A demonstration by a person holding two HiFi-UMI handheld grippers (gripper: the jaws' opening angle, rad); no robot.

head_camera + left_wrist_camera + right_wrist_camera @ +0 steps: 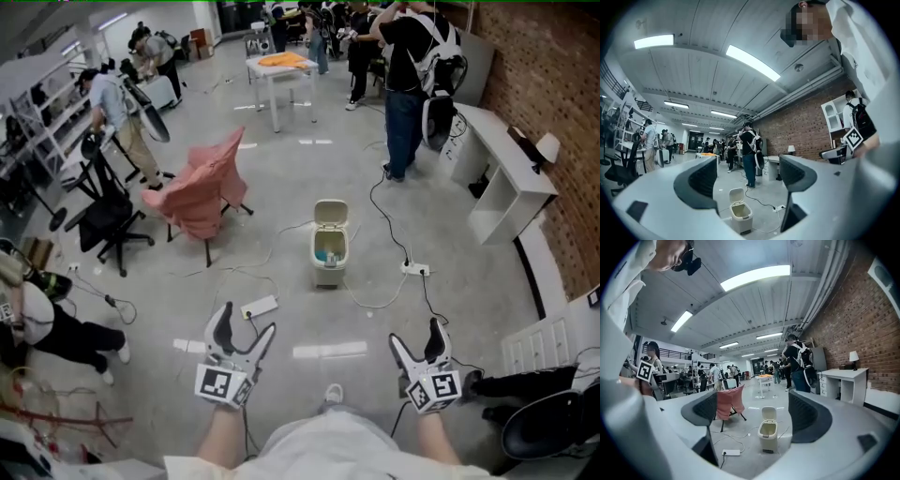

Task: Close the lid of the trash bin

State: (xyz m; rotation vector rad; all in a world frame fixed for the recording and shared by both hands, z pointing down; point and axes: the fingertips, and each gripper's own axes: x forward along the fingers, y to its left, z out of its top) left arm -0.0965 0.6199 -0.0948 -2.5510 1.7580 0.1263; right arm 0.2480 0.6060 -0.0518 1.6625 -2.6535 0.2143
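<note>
- The small cream plastic trash bin (pixel 329 255) is pictured on the grey concrete floor (pixel 281 187), well ahead of both tools. Its hinged cream lid (pixel 330 214) stands upright behind the open mouth, so the closing is not yet done.
- The left tool (pixel 246 323) is held low, its dark jaws spread wide and nothing gripped. In the left gripper view only the distant bin is framed in the gap.
- The right tool (pixel 415 336) is likewise shown wide open and empty, with the bin seen between its jaws from afar.
- A snag is judged the first risk. White cables (pixel 375 305) are looped on the floor close around the bin's base, and a white power strip (pixel 260 306) lies between the left tool and the bin. A cord caught on the approach could drag the bin or trip the person.
- The bin is judged to be light. The upright lid has to be brought forward and down, and a sharp pull on its top edge could tip the bin or slide it along the floor.
- A lid dropped hard could bounce and be left ajar, so a slow press to the rim is thought safer.
- A chair draped in pink cloth (pixel 202 187) stands to the left, well apart from the bin, and people are gathered farther back. A collision there is considered unlikely.
</note>
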